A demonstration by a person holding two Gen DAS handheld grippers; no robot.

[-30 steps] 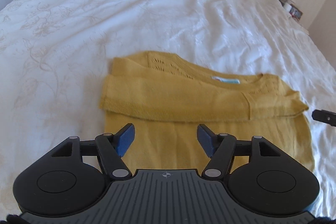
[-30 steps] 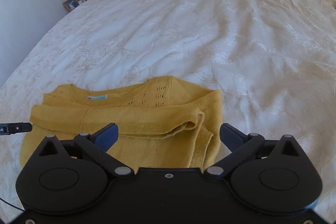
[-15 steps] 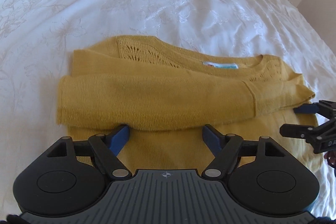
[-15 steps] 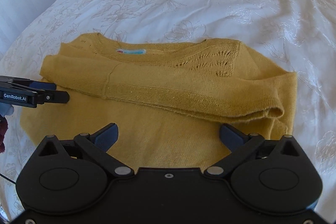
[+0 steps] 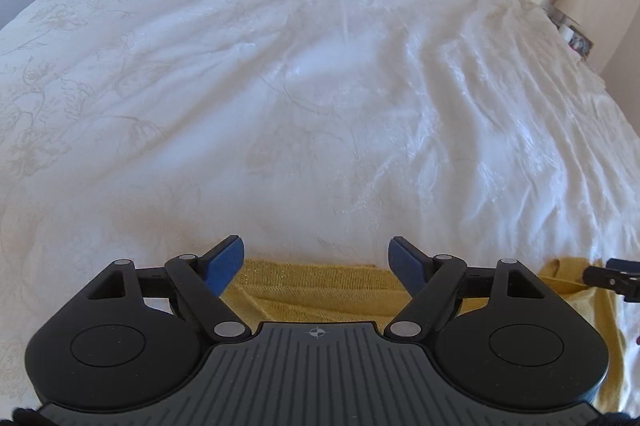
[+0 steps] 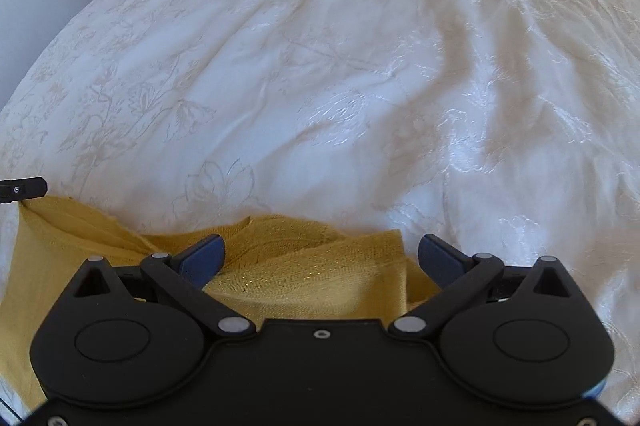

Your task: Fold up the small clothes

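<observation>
Mustard knit sweater lies on white bedspread directly under both tools, long axis crosswise: left gripper and right gripper hover wide-open over opposite ends, gripping nothing, equally near.

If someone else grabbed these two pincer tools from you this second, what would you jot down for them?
Left gripper: jaws open, holding nothing, low over the near edge of the mustard-yellow knitted sweater.
Right gripper: jaws open, empty, over the sweater's right side, where the fabric is bunched into loose folds.
The sweater lies on the white floral-embroidered bedspread, near the foot of the bed.
Done: the sweater shows overlapping layers, so some folding has started.
Left: grip the near edge with both grippers, fold it over, and flatten the rumpled right side. How neat the whole bundle is cannot be judged; most of it is hidden under the grippers.
</observation>
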